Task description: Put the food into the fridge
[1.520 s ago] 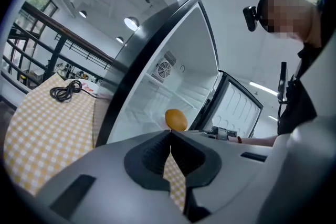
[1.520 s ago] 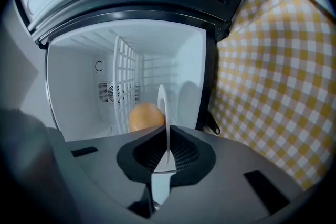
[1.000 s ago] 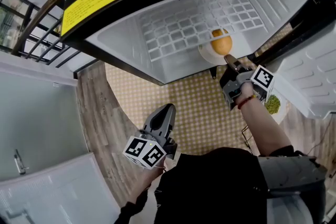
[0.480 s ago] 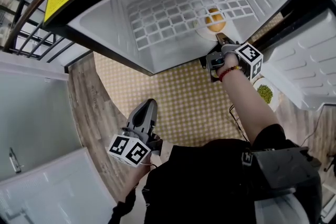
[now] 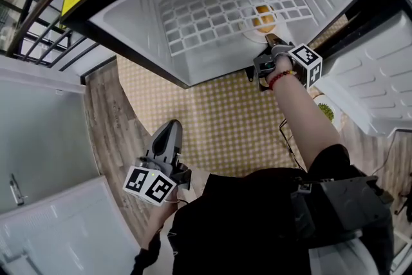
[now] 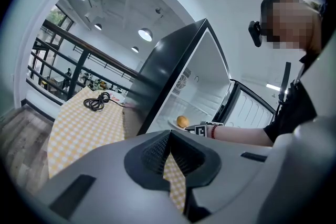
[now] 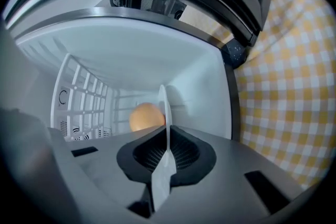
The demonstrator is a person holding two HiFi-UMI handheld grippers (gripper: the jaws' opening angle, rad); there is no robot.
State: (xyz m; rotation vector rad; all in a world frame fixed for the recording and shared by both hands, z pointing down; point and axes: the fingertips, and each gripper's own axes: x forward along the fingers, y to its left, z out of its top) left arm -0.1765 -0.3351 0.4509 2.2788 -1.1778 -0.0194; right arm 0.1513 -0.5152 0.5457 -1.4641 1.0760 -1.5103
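Observation:
A round orange food item point(image 5: 262, 18) lies on a white plate point(image 5: 252, 33) just inside the open fridge point(image 5: 212, 9), over its white wire shelf. My right gripper point(image 5: 272, 43) reaches into the fridge mouth, shut on the plate's near rim. In the right gripper view the plate's thin edge point(image 7: 164, 107) stands upright between the jaws, with the orange food point(image 7: 146, 116) behind it. My left gripper point(image 5: 168, 131) hangs low over the checked cloth, shut and empty. In the left gripper view the left gripper point(image 6: 169, 135) faces the fridge point(image 6: 202, 81) and the food point(image 6: 182, 121).
A yellow checked cloth point(image 5: 225, 125) covers the table under the fridge. A second plate of green food point(image 5: 326, 114) sits right of my right arm. The fridge door point(image 5: 376, 90) stands open at the right. A black cable point(image 6: 96, 101) lies on the cloth. Wooden flooring point(image 5: 109, 132) lies left.
My right gripper has carried the plate and orange food further into the fridge. My left gripper has drifted down and to the left in the head view.

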